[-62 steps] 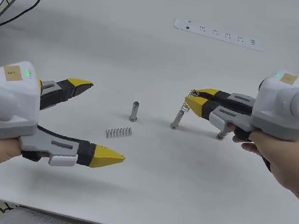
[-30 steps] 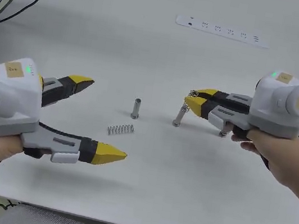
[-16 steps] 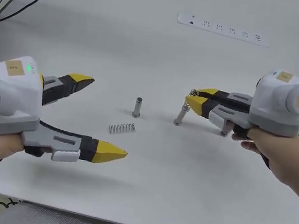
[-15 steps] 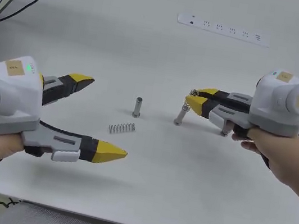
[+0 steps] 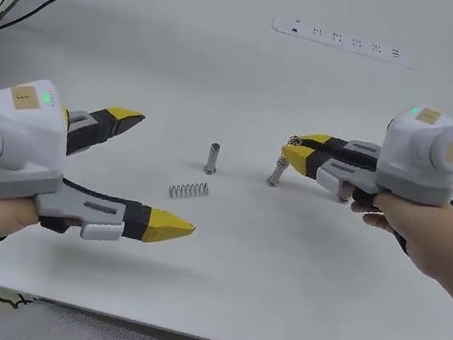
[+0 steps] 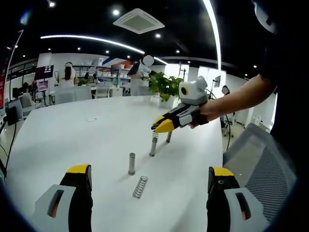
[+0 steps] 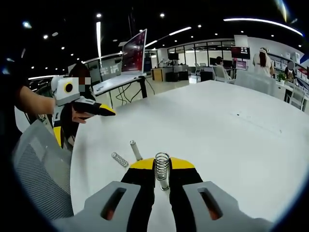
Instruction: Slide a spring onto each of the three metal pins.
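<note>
1. While the right tongs [image 5: 293, 149] are pinched on a spring [image 7: 162, 166], the coil's long axis runs close to upright; its top ring shows in the right gripper view, with the yellow tips pressing its sides
2. Under that spring is the middle pin [image 5: 276, 174]. It leans, with its head tipped toward the right tongs and its foot on the white counter [image 5: 275, 298]. The spring's lower end meets the pin's top; whether it overlaps the pin, cannot tell
3. Left tongs [image 5: 161, 172] held low over the counter's near left, jaws spread wide, nothing between them, tips aimed toward the pins
4. Bare pin [image 5: 212, 157] stands upright, left of the middle pin and apart from it
5. Loose spring [image 5: 188, 190] lies flat on the counter just in front of the bare pin, not touching it; its long axis runs across the head view, right end slightly farther away
6. Third pin [image 6: 169, 137] stands beyond the middle one, below the right tongs' body; coils seem to wrap it, too small to be sure
7. Power strip [image 5: 344, 42] lies at the counter's far side, well apart from the pins
</note>
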Available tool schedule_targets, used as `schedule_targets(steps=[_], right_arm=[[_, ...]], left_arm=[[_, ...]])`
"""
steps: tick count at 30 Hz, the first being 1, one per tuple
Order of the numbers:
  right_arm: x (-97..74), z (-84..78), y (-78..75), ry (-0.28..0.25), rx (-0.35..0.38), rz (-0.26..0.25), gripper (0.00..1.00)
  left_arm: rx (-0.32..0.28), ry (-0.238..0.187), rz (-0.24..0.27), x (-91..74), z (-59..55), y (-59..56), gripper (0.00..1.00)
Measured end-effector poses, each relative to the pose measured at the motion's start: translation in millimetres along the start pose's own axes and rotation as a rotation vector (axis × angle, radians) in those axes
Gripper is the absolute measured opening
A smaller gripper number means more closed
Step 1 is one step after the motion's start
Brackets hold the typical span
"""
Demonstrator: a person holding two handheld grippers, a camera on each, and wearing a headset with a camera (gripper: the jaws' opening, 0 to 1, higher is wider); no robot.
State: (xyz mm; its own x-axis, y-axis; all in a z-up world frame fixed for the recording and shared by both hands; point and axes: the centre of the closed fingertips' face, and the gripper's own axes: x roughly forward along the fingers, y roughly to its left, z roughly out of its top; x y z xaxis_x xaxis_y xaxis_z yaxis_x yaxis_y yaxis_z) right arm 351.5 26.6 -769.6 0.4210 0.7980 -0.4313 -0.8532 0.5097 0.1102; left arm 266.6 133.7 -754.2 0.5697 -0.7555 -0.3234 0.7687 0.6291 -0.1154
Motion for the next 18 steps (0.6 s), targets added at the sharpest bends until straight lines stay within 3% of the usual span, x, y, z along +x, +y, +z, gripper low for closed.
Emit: schedule_targets(steps=[18], right_arm=[[3.1,-7.1,-0.4,0.01,0.006,-0.001,0.08]], left_arm=[[-0.005,0.006,0.005,0.0,-2.5,1.4,0.98]])
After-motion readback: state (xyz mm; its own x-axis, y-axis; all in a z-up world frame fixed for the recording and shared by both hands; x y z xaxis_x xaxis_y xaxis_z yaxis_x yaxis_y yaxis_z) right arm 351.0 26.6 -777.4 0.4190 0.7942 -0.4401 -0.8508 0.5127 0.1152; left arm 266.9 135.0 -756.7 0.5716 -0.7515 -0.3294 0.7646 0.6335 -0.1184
